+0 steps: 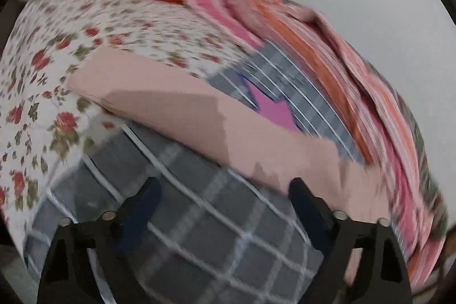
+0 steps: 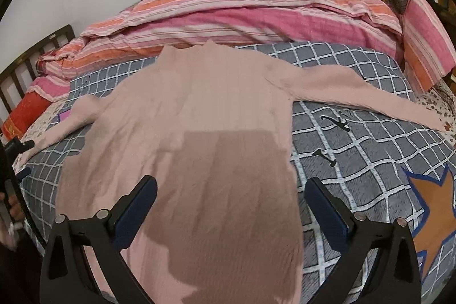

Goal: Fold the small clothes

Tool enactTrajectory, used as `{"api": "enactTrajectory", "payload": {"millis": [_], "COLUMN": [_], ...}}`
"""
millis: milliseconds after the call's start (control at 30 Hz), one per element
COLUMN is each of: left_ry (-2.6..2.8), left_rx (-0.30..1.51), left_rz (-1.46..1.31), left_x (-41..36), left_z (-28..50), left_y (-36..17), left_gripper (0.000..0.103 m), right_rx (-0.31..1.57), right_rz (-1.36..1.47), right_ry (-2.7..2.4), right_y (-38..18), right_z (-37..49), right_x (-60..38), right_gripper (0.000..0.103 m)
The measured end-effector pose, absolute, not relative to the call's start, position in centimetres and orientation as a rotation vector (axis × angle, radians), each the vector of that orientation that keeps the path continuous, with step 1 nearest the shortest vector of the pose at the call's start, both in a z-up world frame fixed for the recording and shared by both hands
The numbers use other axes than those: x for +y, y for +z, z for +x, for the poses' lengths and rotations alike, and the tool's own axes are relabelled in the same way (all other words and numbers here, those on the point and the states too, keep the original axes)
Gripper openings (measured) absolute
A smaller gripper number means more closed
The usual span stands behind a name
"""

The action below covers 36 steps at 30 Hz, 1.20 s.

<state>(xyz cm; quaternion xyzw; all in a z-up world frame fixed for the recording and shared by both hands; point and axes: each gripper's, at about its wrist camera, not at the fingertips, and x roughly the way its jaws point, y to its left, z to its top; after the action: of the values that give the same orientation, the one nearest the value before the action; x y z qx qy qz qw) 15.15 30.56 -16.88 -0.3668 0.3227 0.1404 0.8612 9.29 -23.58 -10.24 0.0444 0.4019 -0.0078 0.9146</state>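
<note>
A pale pink ribbed long-sleeved top (image 2: 199, 104) lies flat on a grey checked blanket (image 2: 356, 161), neck toward the far side and both sleeves spread out. My right gripper (image 2: 230, 187) hangs open over the top's lower body, with nothing pinched. The left gripper (image 2: 24, 158) shows at the far left edge, by the end of the left sleeve (image 2: 65, 127). In the blurred left wrist view that sleeve (image 1: 171, 104) runs across the picture. My left gripper (image 1: 225, 190) is open just short of it over the blanket (image 1: 213, 232), its right fingertip at the sleeve's edge.
A bunched pink and orange striped quilt (image 2: 242, 19) fills the back of the bed. A red pillow (image 2: 25, 113) and a dark wooden headboard (image 2: 28, 59) stand at the left. A floral sheet (image 1: 42, 76) lies beyond the blanket. A hand (image 2: 14, 207) shows at the left edge.
</note>
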Motion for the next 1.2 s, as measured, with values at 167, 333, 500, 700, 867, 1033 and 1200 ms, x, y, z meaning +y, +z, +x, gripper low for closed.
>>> {"api": "enactTrajectory", "payload": {"millis": [167,333,500,700,867,1033,1200], "left_ry": [0.355,0.421,0.337,0.165,-0.068,-0.229,-0.344], "left_rx": [0.631,0.625,0.518,0.468,0.441,0.490,0.610], "left_rz": [-0.772,-0.636,-0.508,-0.332,-0.237,-0.163,-0.128], "left_x": [33.7,34.0,31.1,21.8,11.4,1.1,-6.7], "left_z": [17.0,18.3,19.3,23.3,26.0,28.6,30.0], "left_y": [-17.6,-16.2,-11.1,-4.4,-1.8,-2.8,-7.4], "left_gripper": [0.071,0.007,0.007,0.007,0.007,0.007,0.007], "right_rx": [0.816,0.797,0.756,0.729,0.690,0.675,0.687], "right_rz": [0.049,0.056,0.035,0.069,0.076,0.067,0.088], "right_ry": [-0.063,-0.070,-0.058,-0.024,-0.019,-0.020,-0.018], "right_y": [-9.7,-9.1,-8.2,-7.6,-6.8,-6.5,-6.9], "right_z": [9.7,9.9,10.0,11.1,12.0,13.0,14.2], "right_x": [-24.7,-26.0,-26.8,-28.5,-30.2,-31.7,-33.1], "right_gripper": [0.098,0.098,0.098,0.097,0.094,0.094,0.090]}}
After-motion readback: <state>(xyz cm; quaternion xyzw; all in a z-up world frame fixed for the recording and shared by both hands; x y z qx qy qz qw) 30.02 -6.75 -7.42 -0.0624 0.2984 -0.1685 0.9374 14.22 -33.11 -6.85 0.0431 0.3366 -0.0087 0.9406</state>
